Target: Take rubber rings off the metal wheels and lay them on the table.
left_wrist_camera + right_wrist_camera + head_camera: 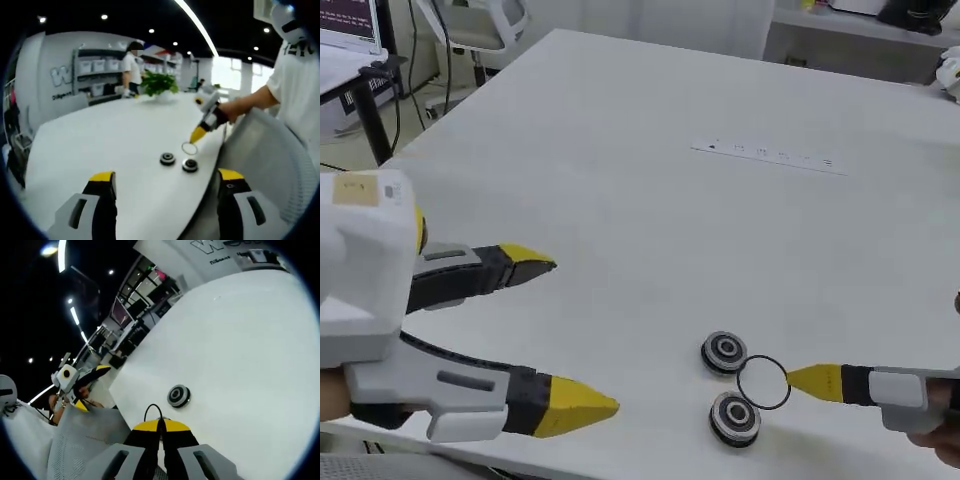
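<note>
The right hand-held gripper (792,380) is clamped on the edge of the thin rubber ring (763,357), which seems light and floppy, while the left hand-held gripper (582,334) has its jaws apart.

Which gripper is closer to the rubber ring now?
Right. The right gripper is shut on the rubber ring, between the two wheels; the left gripper hangs open, far to its left.

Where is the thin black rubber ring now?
In the head view, the thin black rubber ring is near the white table's front edge, on the right, between the far metal wheel and the near metal wheel, pinched by the shut right gripper.
</note>
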Motion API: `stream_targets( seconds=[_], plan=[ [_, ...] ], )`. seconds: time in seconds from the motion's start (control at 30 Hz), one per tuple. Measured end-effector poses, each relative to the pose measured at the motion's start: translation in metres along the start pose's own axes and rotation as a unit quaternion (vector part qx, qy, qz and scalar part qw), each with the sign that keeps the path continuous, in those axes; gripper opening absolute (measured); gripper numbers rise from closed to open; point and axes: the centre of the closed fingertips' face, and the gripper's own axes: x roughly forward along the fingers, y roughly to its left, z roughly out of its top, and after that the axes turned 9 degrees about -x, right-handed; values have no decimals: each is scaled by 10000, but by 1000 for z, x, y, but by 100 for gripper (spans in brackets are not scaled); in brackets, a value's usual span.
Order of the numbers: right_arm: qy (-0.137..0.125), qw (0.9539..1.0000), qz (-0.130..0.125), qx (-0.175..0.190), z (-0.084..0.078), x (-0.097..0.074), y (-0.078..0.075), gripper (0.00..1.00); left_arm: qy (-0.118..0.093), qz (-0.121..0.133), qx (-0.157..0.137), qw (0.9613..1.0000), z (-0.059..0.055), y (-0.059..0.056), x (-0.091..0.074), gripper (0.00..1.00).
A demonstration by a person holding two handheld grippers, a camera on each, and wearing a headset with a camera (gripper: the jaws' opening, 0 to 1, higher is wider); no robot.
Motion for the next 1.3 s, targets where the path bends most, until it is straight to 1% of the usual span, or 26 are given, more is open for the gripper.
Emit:
stream_targets(
  seconds=[0.07,0.1,0.17,0.23,0.3,0.4,0.5,0.57,0.7,0.8,0.97,1.03,1.13,1.2,1.3],
  plan=[
    [-40,10000,-24,-45,3,-2,0,0,8,31,5,10000,-1,0,1,85],
    [-73,9999,-44,-82,5,-3,0,0,61,8,-14,10000,-3,-2,3,85],
    [-170,9998,-59,-88,10,-6,0,0,144,-68,39,9999,-6,-6,5,85],
    [-254,9996,-53,-64,14,-9,1,0,151,-94,89,9998,-6,-7,5,85],
    [-283,9995,-64,-86,17,-9,2,0,141,-103,78,9998,-6,-7,5,86],
    [-252,9995,-63,-157,17,-9,4,0,155,-162,-14,9997,-7,-9,6,88],
    [-171,9994,-107,-291,17,-8,6,0,127,-199,61,9997,-6,-11,6,87],
    [-161,9992,-81,-344,19,-7,9,0,164,-221,49,9996,-7,-11,6,87],
    [-189,9987,-25,-479,27,-5,19,0,187,-261,70,9995,-8,-13,7,87],
    [-158,9980,63,-606,30,-2,28,0,215,-321,64,9992,-9,-15,7,87],
    [-87,9969,106,-780,35,4,37,0,317,-418,149,9985,-13,-19,8,86],
    [-107,9963,158,-835,37,6,42,0,315,-429,145,9985,-13,-19,8,86],
    [-66,9949,211,-982,41,12,50,0,258,-416,125,9987,-11,-18,8,86],
    [-63,9939,293,-1058,45,16,57,0,222,-432,134,9987,-10,-19,8,85],
    [-35,9924,430,-1151,51,27,67,0,253,-430,155,9986,-11,-18,8,85]
  ],
)
